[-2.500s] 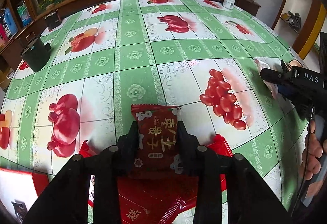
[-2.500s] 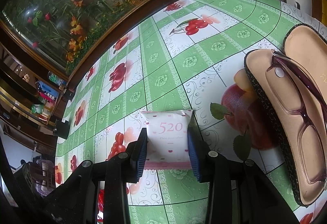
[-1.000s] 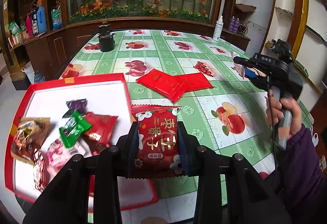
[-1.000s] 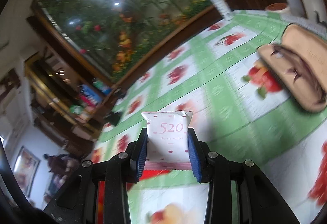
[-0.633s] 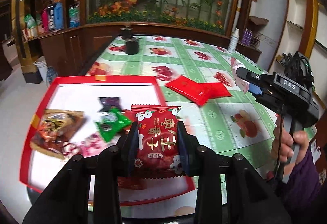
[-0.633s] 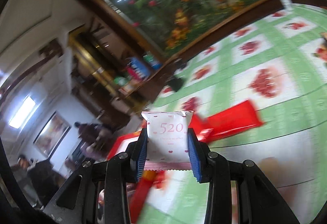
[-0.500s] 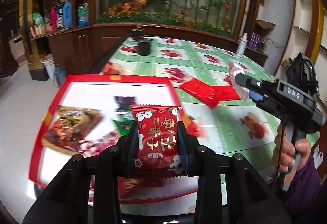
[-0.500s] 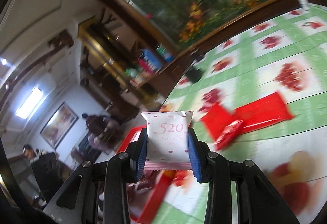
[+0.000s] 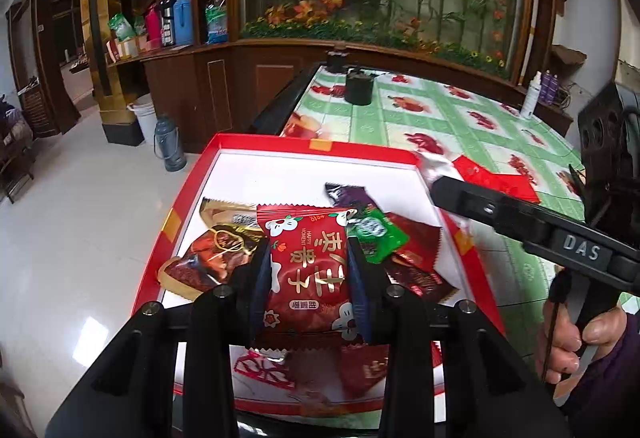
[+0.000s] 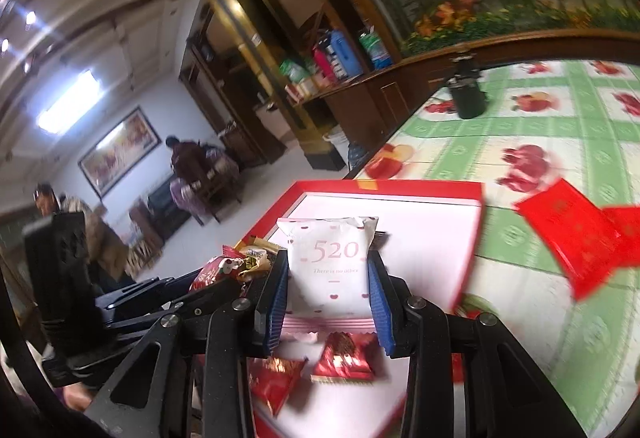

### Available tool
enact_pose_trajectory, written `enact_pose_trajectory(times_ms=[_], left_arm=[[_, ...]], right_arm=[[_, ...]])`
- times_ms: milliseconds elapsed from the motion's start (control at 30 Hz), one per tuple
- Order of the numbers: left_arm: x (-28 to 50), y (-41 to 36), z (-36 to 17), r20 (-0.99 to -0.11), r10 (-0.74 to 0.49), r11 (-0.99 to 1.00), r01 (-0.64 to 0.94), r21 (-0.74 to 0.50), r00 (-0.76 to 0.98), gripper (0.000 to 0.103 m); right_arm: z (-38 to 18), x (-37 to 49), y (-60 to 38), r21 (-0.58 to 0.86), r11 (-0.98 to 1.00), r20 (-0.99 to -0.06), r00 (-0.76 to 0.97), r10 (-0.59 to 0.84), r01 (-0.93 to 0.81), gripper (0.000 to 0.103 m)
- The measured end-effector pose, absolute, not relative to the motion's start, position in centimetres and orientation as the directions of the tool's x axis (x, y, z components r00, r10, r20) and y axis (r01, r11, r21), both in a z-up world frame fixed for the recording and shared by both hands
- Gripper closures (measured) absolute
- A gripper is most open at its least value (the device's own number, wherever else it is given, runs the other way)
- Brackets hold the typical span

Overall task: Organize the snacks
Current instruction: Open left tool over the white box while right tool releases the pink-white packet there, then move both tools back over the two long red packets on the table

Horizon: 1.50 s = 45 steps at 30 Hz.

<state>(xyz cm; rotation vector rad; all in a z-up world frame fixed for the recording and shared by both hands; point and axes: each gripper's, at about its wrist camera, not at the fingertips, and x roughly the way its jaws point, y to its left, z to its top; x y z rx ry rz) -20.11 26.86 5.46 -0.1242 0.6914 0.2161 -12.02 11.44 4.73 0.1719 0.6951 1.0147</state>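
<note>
My left gripper [image 9: 308,278] is shut on a red snack packet [image 9: 306,270] with Chinese writing and holds it above the red-rimmed white tray [image 9: 256,166]. My right gripper [image 10: 328,294] is shut on a white "520" snack packet [image 10: 330,266], also over the tray [image 10: 420,238]. The right gripper shows in the left wrist view [image 9: 436,180] over the tray's right rim. Several wrapped snacks lie in the tray, among them a green one [image 9: 376,234], a purple one [image 9: 346,194] and a brown-gold one [image 9: 216,254].
The tray sits at the left end of a green fruit-patterned tablecloth [image 9: 460,126]. Red envelopes [image 10: 580,234] lie on the cloth right of the tray. A black pot [image 9: 359,88] and a white bottle [image 9: 532,100] stand farther back. The table edge drops to the floor on the left.
Both grippers have swung left from the table's middle to above the tray, each still holding its packet. The right gripper has come in close over the tray's right rim.
</note>
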Motion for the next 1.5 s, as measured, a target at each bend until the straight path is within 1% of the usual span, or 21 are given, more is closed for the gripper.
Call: enact_pose_trajectory(times_ms=[200,300,400,467,533,567,600,700,767,867,1067,1167,1500], left_arm=[[-19.0,27.3,5.4,-0.651,0.162,0.971,-0.237,-0.029,0.742,0.070],[-18.0,27.5,5.3,-0.656,0.171,0.970,-0.244,-0.020,0.735,0.070],[-17.2,27.5,5.1,-0.668,0.180,0.967,-0.255,-0.015,0.722,0.069],[-17.1,27.3,5.0,-0.667,0.203,0.963,-0.271,0.001,0.717,0.069],[-17.1,26.9,5.0,-0.667,0.224,0.960,-0.280,0.024,0.711,0.060],[-17.1,26.7,5.1,-0.663,0.247,0.956,-0.291,0.045,0.707,0.048],[-17.2,26.5,5.2,-0.655,0.271,0.951,-0.302,0.067,0.706,0.039],[-17.6,26.2,5.7,-0.621,0.329,0.936,-0.330,0.118,0.711,0.029],[-17.9,26.1,6.2,-0.605,0.352,0.930,-0.342,0.137,0.714,0.026],[-18.2,25.8,7.1,-0.585,0.362,0.927,-0.344,0.147,0.726,0.026],[-18.2,24.3,8.3,-0.561,0.360,0.932,-0.321,0.171,0.745,0.026],[-17.9,23.3,8.5,-0.554,0.363,0.931,-0.308,0.194,0.749,0.026],[-16.1,20.0,8.6,-0.562,0.340,0.940,-0.248,0.236,0.754,0.026]], right_arm=[[3.8,-10.7,14.9,0.413,0.540,-0.491,0.320,0.810,-0.733,0.066],[3.5,-10.1,14.7,0.446,0.536,-0.482,0.312,0.819,-0.717,0.065],[3.0,-9.6,14.5,0.436,0.566,-0.522,0.316,0.792,-0.700,0.063],[3.1,-9.7,14.4,0.430,0.576,-0.529,0.323,0.785,-0.696,0.063],[3.5,-10.0,14.3,0.396,0.589,-0.531,0.348,0.772,-0.704,0.056],[3.6,-10.2,14.2,0.386,0.594,-0.530,0.358,0.769,-0.706,0.050],[3.9,-10.5,14.0,0.363,0.604,-0.526,0.379,0.761,-0.709,0.046],[4.5,-11.1,13.5,0.309,0.627,-0.527,0.420,0.739,-0.715,0.040],[4.9,-11.4,13.0,0.290,0.638,-0.514,0.446,0.733,-0.713,0.038],[5.6,-11.7,11.8,0.278,0.647,-0.484,0.479,0.733,-0.710,0.038],[6.5,-11.7,9.4,0.219,0.695,-0.466,0.552,0.691,-0.685,0.036],[6.8,-11.0,7.3,0.230,0.719,-0.454,0.582,0.675,-0.655,0.033],[7.4,-7.9,-1.0,0.236,0.826,-0.434,0.704,0.562,-0.513,0.032]])
